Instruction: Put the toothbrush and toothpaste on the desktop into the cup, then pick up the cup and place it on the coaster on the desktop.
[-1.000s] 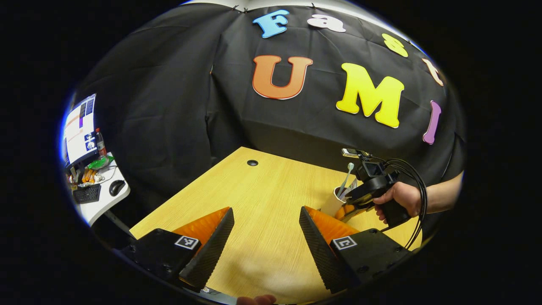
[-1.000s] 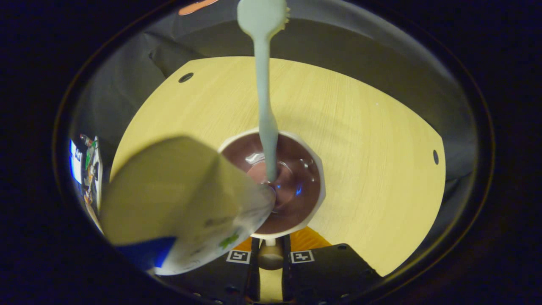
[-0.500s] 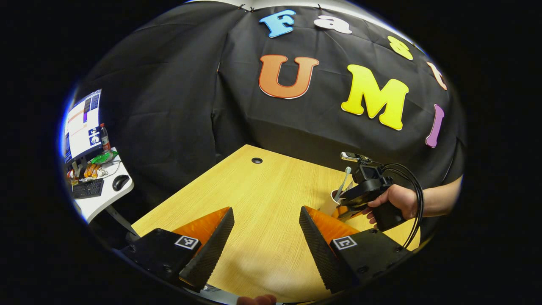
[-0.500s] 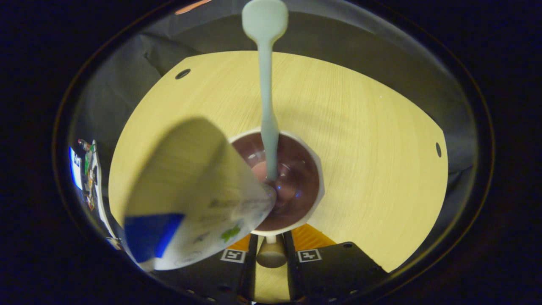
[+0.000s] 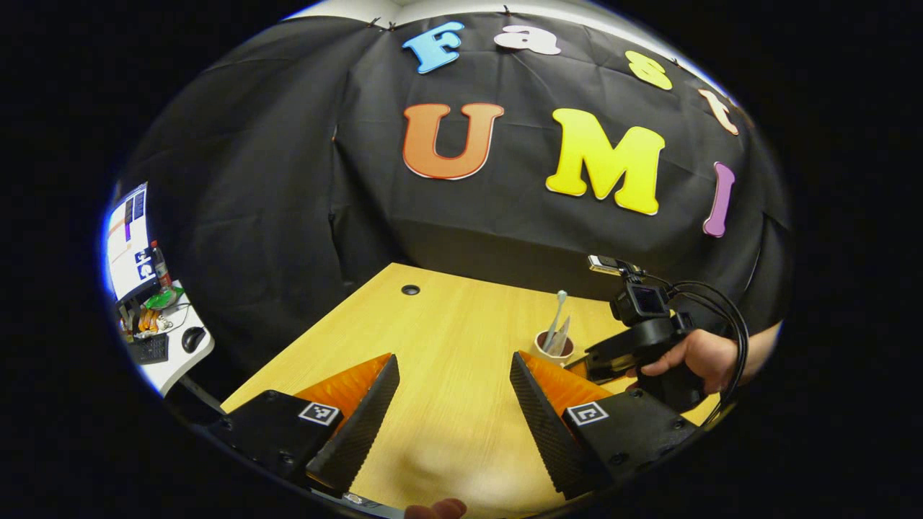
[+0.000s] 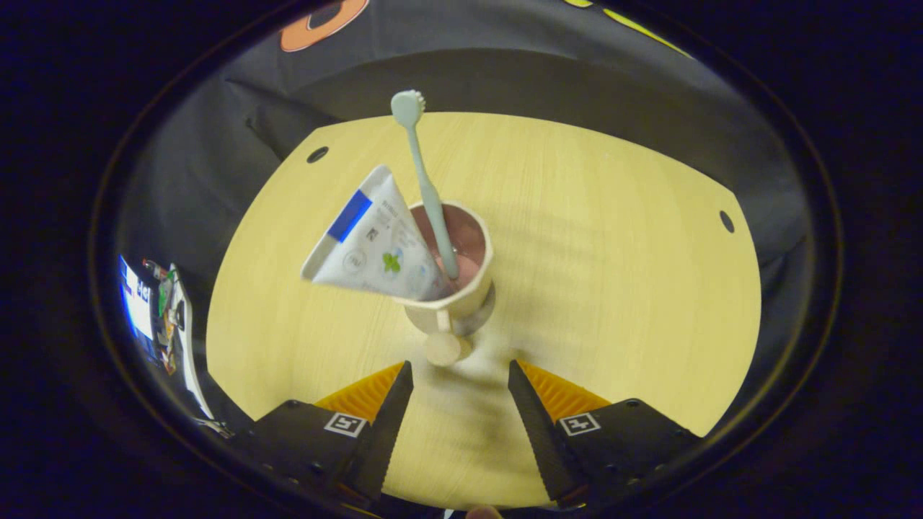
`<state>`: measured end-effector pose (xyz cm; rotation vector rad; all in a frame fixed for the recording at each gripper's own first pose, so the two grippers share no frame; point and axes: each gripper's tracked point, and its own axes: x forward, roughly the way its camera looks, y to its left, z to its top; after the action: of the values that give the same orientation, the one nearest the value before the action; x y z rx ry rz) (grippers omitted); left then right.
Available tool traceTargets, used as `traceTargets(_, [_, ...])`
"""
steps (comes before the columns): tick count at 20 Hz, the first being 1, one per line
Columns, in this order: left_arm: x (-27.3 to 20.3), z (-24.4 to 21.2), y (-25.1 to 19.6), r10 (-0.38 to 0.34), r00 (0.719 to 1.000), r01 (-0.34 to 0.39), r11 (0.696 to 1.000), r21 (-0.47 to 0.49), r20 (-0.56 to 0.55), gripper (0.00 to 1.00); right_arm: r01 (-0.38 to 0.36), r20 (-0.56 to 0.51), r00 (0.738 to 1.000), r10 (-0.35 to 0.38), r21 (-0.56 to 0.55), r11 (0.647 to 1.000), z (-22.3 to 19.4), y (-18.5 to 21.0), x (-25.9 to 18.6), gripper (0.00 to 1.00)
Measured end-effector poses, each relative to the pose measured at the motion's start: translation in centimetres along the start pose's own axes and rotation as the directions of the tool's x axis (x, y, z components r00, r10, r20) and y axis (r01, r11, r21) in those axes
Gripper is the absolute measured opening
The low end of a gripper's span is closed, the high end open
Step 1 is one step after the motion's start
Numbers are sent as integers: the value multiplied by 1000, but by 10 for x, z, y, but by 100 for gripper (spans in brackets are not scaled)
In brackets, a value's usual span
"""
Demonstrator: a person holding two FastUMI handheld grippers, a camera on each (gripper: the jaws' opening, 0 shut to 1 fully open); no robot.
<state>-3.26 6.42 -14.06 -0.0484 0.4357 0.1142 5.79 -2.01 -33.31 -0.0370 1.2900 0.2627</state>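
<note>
Just beyond the right tool (image 6: 456,404), whose two fingers stand spread apart with nothing between them, a cream cup (image 6: 461,292) stands upright on the pale wooden worktop (image 6: 613,288). Its small round handle knob faces the tool, clear of both fingers. Inside the cup a mint-green toothbrush (image 6: 425,187) stands bristles-up, and a white toothpaste tube (image 6: 368,245) with a blue patch leans out to the left over the rim. Whether a coaster lies under the cup cannot be told.

Nearer, the left tool (image 5: 453,404) hangs above bare worktop (image 5: 447,339), fingers wide apart and empty. To its far right sit the cup (image 5: 554,349) and the right tool (image 5: 602,360), held by a hand (image 5: 703,357). Far left, a white side desk (image 5: 169,353) carries a keyboard and mouse.
</note>
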Motion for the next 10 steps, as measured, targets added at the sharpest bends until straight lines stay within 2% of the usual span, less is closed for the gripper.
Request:
traceTargets(4, [8,24,-41,-96,995,96,995,16,40,98,14,141,990,-22,59,998,-12,-32,-59,81])
traceTargets(6, [10,39,-61,-143,987,142,990,22,70,98,56,250,965,-77,91,994,-10,-58,-97,81])
traceTargets(8, [8,53,-83,-190,978,186,981,50,90,98,99,376,916,-138,120,988,-2,-82,-139,87])
traceTargets(10, [2,70,-102,-231,966,223,972,76,118,100,138,501,843,-196,151,979,10,-104,-185,94])
